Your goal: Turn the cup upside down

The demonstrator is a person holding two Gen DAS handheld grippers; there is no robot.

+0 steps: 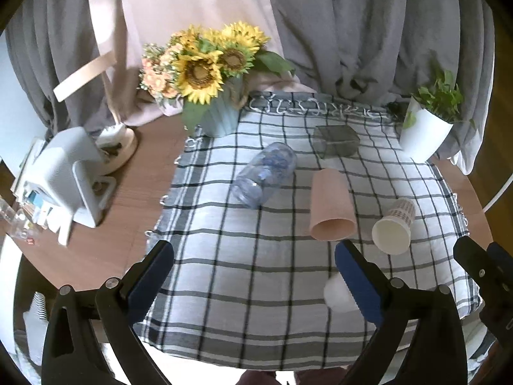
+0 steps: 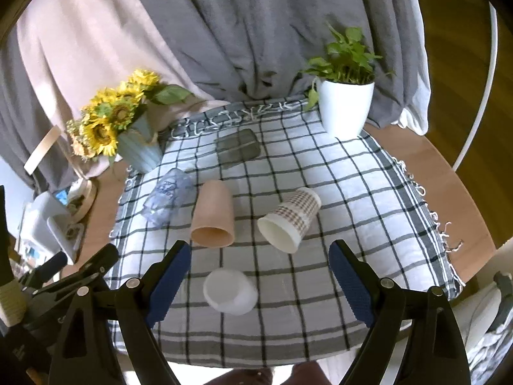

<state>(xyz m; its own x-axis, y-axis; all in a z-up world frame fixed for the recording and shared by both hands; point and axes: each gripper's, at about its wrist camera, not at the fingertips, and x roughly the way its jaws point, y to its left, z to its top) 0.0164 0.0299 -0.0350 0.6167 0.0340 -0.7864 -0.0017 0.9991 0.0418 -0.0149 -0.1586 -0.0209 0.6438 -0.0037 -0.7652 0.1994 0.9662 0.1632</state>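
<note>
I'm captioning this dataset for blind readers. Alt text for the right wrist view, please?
The open right gripper hovers over a checked cloth above a small white cup. Beyond lie a pink cup, a patterned paper cup and a clear jar, all on their sides.

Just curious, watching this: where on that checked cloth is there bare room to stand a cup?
Bare cloth lies right of the checked paper cup, toward the fringe, and left of the small white cup. The middle is crowded: clear bottle, pink cup and grey box.
</note>
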